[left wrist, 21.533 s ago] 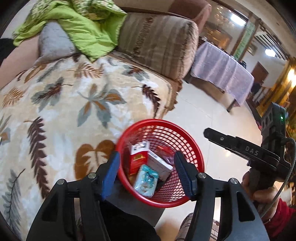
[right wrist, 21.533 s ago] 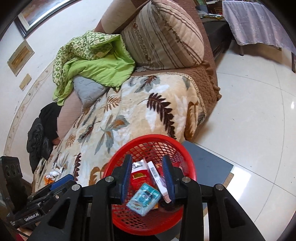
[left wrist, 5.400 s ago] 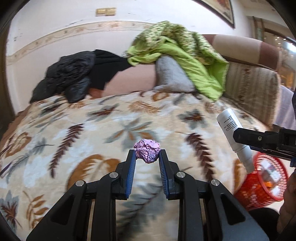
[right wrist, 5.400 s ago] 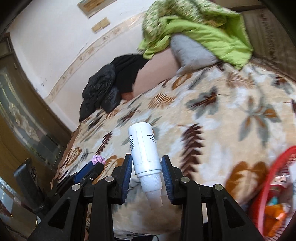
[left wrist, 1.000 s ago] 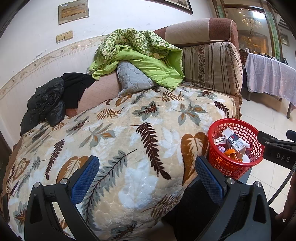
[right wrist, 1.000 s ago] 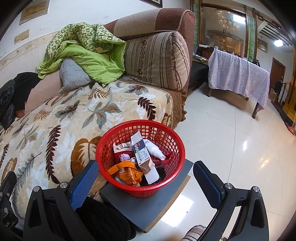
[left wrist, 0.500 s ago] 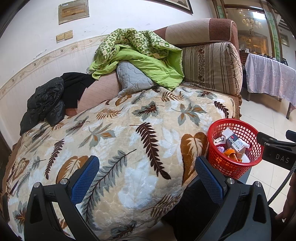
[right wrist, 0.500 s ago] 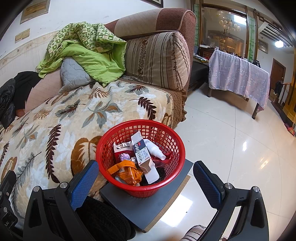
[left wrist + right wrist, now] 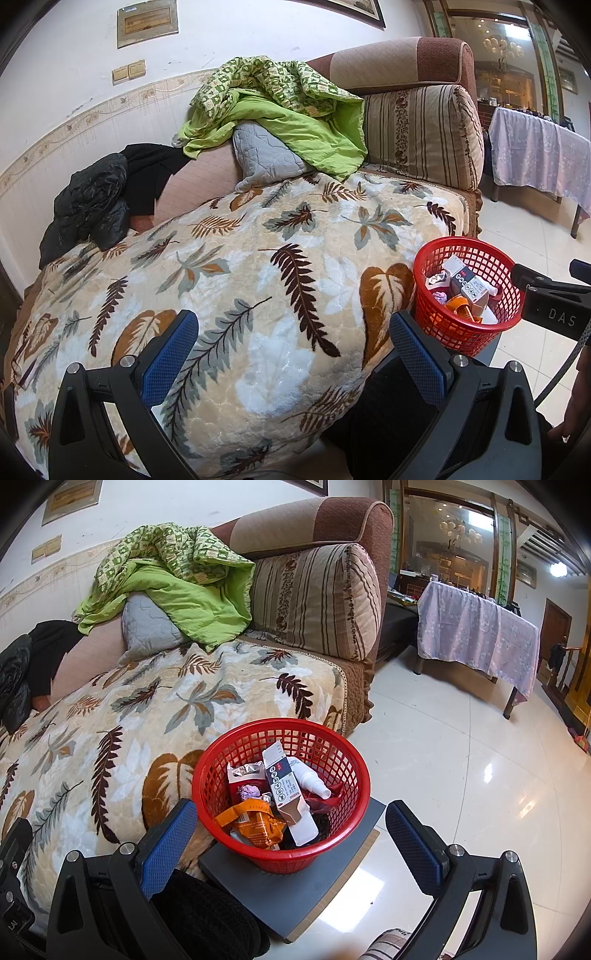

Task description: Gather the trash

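You see the red mesh basket [image 9: 236, 760] standing upright on a dark grey board [image 9: 295, 893] just beside the sofa. In it lie an orange wrapper [image 9: 255, 825], a white carton [image 9: 286, 786], a white spray bottle [image 9: 310, 777] and a crumpled purple ball [image 9: 249, 791].
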Available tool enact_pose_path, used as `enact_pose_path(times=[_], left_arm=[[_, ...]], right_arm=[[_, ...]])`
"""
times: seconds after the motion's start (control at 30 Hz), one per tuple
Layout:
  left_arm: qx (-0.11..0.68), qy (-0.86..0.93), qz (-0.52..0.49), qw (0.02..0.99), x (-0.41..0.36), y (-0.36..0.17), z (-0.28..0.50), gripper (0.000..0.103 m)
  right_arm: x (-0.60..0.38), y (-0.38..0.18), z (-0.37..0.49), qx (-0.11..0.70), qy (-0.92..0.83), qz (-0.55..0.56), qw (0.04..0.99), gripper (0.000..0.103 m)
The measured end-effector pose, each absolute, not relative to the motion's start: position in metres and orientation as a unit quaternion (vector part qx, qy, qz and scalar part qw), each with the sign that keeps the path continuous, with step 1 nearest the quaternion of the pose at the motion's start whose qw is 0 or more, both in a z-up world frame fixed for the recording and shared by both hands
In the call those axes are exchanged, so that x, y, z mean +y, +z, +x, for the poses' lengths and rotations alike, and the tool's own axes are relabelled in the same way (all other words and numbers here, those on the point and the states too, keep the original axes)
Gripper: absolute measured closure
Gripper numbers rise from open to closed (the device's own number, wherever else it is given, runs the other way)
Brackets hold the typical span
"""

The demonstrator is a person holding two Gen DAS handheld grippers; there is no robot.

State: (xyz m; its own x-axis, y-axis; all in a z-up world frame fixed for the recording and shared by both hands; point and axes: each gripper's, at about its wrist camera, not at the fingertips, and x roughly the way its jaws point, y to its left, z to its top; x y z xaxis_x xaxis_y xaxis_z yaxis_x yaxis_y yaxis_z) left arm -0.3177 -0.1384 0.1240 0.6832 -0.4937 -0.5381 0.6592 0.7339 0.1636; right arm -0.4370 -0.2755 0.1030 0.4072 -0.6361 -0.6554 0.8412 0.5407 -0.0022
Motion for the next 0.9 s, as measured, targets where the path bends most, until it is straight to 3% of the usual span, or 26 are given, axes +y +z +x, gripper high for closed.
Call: enact_pose_path(times=[0.9], left_arm=[[0.237, -0.319, 0.174, 0.901, -0.138, 0.1244, -0.3169, 0.0]], right_arm=[[-0.2744, 0.1016, -0.4354, 0.309, -0.448, 0.165, 0.823, 0.0]])
